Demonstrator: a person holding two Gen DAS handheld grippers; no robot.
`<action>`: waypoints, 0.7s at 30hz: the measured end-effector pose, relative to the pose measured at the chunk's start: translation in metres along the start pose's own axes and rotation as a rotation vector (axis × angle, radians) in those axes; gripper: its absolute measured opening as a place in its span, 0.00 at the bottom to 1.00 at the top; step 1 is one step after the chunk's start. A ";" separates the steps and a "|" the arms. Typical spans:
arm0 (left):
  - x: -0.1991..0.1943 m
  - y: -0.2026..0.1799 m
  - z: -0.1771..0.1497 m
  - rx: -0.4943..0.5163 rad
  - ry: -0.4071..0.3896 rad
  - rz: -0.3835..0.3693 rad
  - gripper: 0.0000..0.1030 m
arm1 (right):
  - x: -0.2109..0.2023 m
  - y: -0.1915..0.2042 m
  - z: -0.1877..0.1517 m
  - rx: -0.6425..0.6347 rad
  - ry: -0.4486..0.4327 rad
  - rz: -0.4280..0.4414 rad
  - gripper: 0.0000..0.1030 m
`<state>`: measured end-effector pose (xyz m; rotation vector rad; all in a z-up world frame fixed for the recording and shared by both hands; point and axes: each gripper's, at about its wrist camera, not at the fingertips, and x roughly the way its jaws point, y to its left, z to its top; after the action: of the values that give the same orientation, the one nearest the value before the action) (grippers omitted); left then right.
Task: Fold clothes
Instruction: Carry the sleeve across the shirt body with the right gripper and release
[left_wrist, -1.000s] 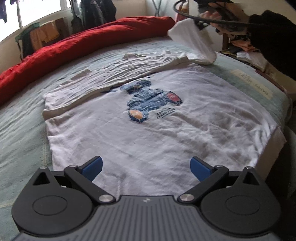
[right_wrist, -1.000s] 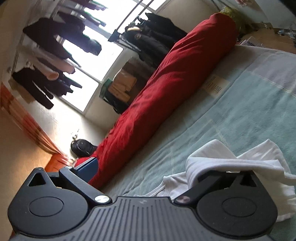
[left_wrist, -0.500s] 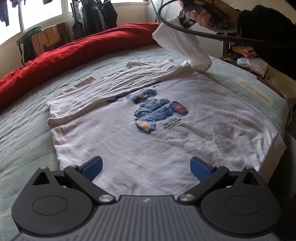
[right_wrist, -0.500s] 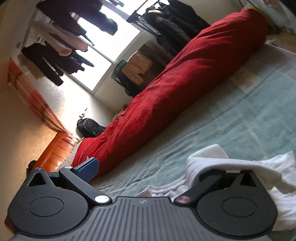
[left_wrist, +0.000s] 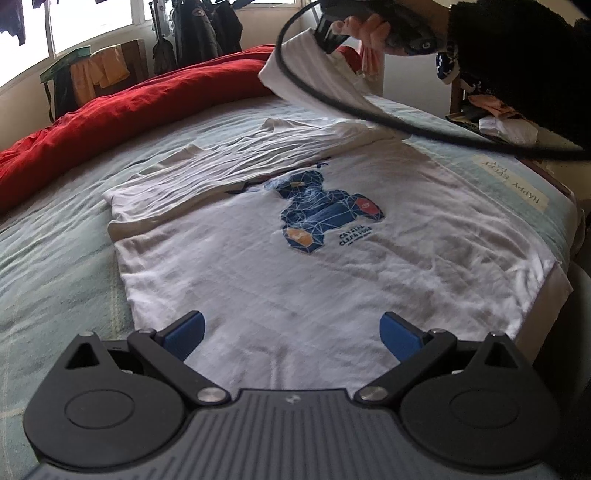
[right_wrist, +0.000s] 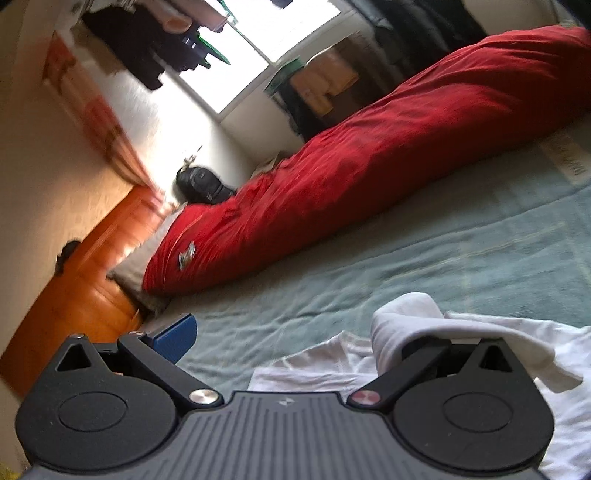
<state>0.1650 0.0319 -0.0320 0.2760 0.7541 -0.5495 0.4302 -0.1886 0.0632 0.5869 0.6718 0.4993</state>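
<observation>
1. While the white T-shirt (left_wrist: 332, 258) lies print-up on the bed (left_wrist: 55, 266), one side has been folded inward.
2. Its sleeve (left_wrist: 314, 81) is held lifted by the right hand-held gripper (left_wrist: 328, 40); whether it is clamped cannot be told.
3. Nothing is held by the wide-open left hand-held gripper (left_wrist: 291, 334); remaining folds are judged outstanding.

I get soft daylight from the blown-out windows (left_wrist: 92, 22), fisheye bending at every edge, and motion blur smearing the right wrist view's wall (right_wrist: 55, 155).

A home bedroom — a bed (left_wrist: 66, 258) with a red duvet (right_wrist: 369, 155), clothes hanging (left_wrist: 199, 33) by the window (right_wrist: 258, 40).
</observation>
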 end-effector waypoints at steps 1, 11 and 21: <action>0.000 0.001 -0.001 -0.003 -0.001 0.000 0.98 | 0.006 0.003 -0.002 -0.013 0.014 -0.004 1.00; 0.000 0.003 -0.012 -0.018 0.009 -0.003 0.98 | 0.076 0.045 -0.043 -0.302 0.259 -0.149 1.00; 0.000 0.001 -0.020 -0.026 0.019 -0.005 0.98 | 0.130 0.061 -0.115 -0.563 0.613 -0.316 1.00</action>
<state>0.1540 0.0408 -0.0456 0.2556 0.7796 -0.5418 0.4247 -0.0279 -0.0261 -0.2229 1.1275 0.5418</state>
